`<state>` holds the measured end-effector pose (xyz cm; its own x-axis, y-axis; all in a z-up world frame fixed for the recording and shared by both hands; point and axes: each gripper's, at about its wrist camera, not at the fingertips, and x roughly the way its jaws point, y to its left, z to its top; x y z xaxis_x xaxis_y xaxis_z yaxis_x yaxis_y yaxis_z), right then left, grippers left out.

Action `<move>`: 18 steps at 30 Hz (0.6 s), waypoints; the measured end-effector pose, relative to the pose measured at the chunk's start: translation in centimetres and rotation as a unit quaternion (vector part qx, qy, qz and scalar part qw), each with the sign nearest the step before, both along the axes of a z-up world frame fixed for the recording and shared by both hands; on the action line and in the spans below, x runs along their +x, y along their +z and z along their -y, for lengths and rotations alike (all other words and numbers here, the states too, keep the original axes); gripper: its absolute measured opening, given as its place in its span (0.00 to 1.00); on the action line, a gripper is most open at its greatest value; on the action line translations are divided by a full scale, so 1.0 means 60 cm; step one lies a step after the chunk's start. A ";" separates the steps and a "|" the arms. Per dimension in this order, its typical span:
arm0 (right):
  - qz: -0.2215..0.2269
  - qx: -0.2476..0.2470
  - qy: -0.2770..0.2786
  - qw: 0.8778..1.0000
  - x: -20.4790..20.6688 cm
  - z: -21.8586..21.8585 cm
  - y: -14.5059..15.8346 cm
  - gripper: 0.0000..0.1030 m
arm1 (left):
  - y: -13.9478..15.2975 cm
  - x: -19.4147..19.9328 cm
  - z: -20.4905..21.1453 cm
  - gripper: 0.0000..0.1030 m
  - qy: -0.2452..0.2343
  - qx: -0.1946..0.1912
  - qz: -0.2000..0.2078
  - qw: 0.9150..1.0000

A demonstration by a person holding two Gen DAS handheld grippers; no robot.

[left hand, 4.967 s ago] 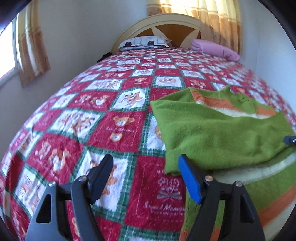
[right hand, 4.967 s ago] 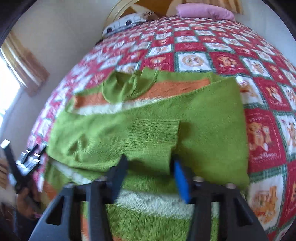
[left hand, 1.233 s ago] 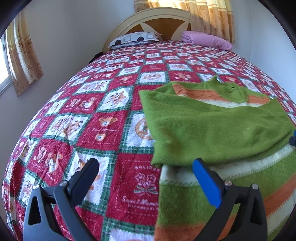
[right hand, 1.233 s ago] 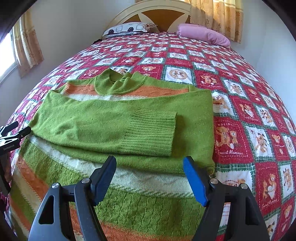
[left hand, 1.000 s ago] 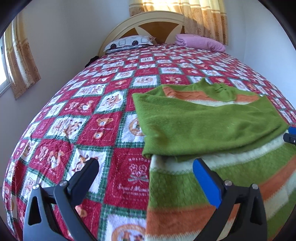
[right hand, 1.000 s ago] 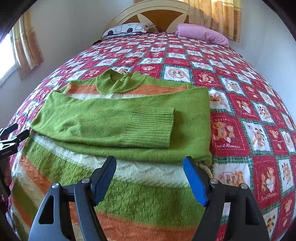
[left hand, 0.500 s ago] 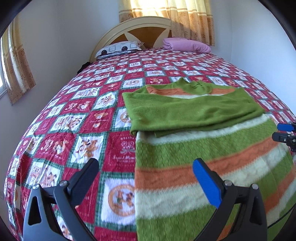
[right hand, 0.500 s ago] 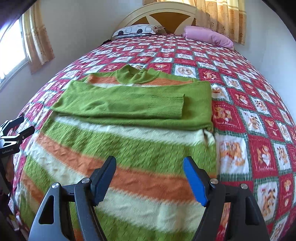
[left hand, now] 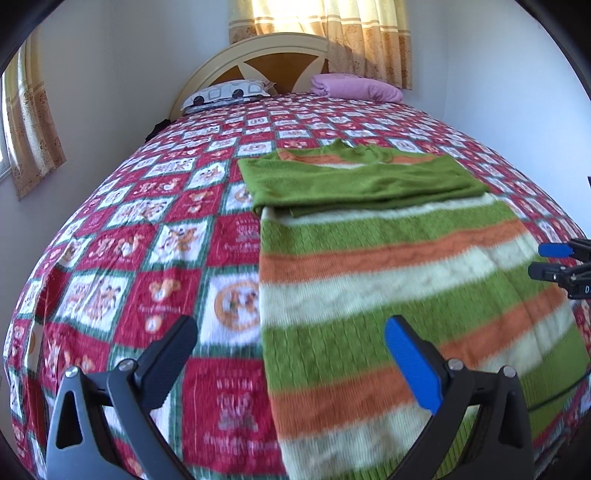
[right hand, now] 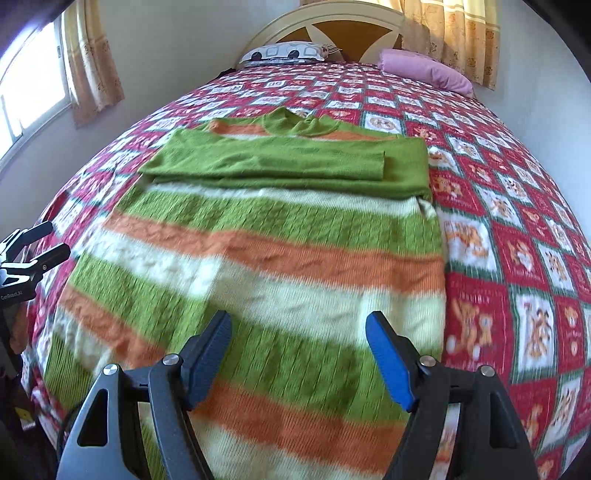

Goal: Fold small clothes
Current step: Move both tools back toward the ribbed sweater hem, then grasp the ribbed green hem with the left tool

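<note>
So a striped knit sweater (right hand: 258, 266), green, orange and cream, was laid flat on the bed (right hand: 517, 229), which was covered with a red patchwork teddy-bear quilt (left hand: 122, 243). Both green sleeves (right hand: 280, 158) were seen folded across the chest, one on top of the other, with the ribbed cuff ending toward 3 o'clock in the right wrist view. The collar was pointed at 12 o'clock, toward the headboard (left hand: 266, 59).

The left hand-held gripper (left hand: 291, 354) was held spread wide above the sweater's left edge near the hem, nothing between its fingers, the black one over quilt and the blue one over knit. The right hand-held gripper (right hand: 299, 350) was also kept spread wide, nothing pinched, above the lower stripes of the sweater. No contact with the fabric could be made out for either one.

A patterned pillow (right hand: 284, 51) and a pink pillow (right hand: 424, 70) were left at the head of the bed, at 12 o'clock. Curtains (left hand: 332, 33) were hung behind the headboard.
</note>
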<state>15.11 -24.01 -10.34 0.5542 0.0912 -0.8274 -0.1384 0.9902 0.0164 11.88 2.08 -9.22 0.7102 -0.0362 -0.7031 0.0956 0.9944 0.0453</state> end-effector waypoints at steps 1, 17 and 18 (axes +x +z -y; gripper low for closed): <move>-0.001 0.001 0.001 1.000 -0.009 -0.001 0.000 0.73 | -0.001 -0.007 -0.001 1.00 -0.002 0.000 -0.001 1.000; -0.007 -0.007 0.005 1.000 -0.164 0.006 0.007 0.73 | -0.013 -0.114 -0.005 1.00 -0.025 -0.010 -0.030 0.999; -0.008 -0.005 0.004 1.000 -0.173 0.007 0.006 0.73 | -0.015 -0.121 -0.007 1.00 -0.026 -0.015 -0.036 0.999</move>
<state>4.71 -24.45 -10.01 0.5406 0.0880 -0.8367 -0.1471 0.9891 0.0091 4.63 2.51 -10.09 0.6547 -0.0925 -0.7502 0.1486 0.9889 0.0077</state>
